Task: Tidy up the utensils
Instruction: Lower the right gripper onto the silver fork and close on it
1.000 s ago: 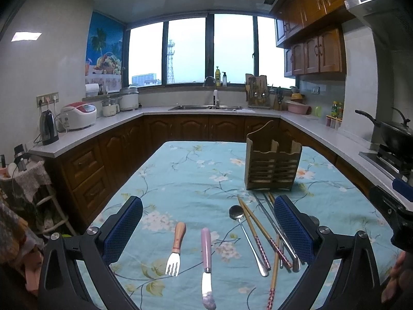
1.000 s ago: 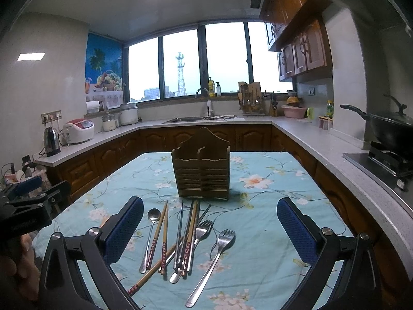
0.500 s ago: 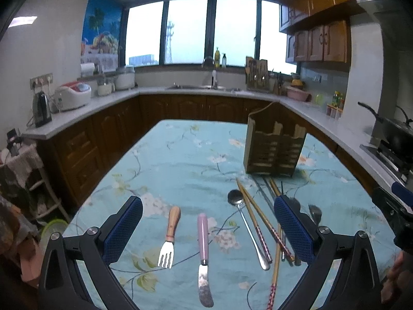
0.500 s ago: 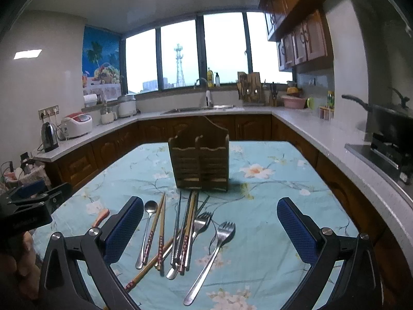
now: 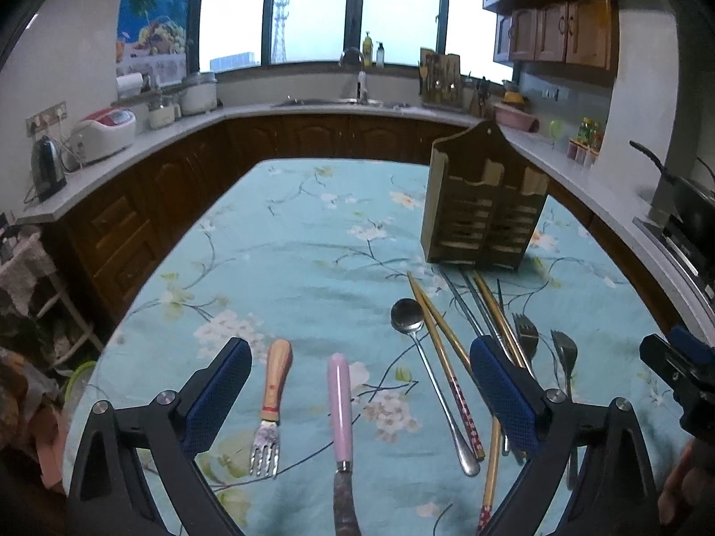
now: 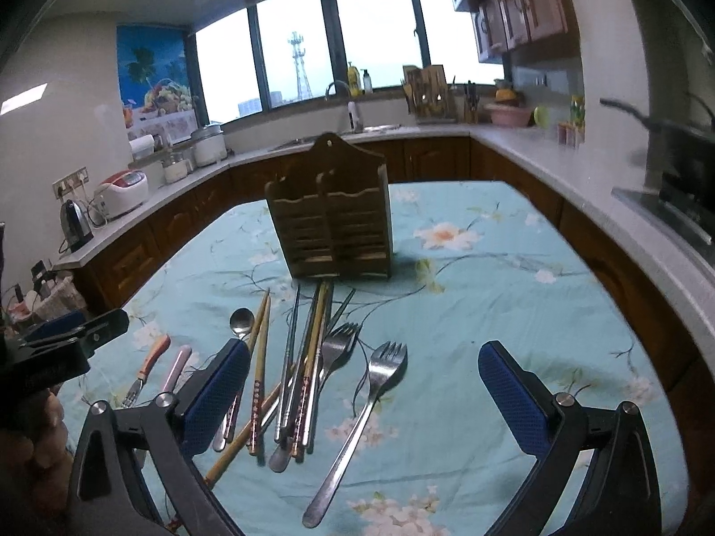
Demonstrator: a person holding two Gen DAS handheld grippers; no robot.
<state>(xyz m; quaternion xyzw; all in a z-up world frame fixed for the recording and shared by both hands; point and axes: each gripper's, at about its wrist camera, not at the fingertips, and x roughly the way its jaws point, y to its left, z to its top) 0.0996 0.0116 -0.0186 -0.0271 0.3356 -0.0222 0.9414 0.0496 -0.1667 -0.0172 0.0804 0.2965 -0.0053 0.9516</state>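
Wooden holder (image 5: 485,212) stands upper right in your left view, centre top in your right view (image 6: 333,223). Only the left view shows the pink-handled knife (image 5: 340,406) whole at bottom centre. Both cameras have dipped closer to the table since a second ago. Your left gripper (image 5: 357,402) and right gripper (image 6: 364,395) gape wide, holding nothing

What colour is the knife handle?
Pale pink knife handle; clearest in the left wrist view.
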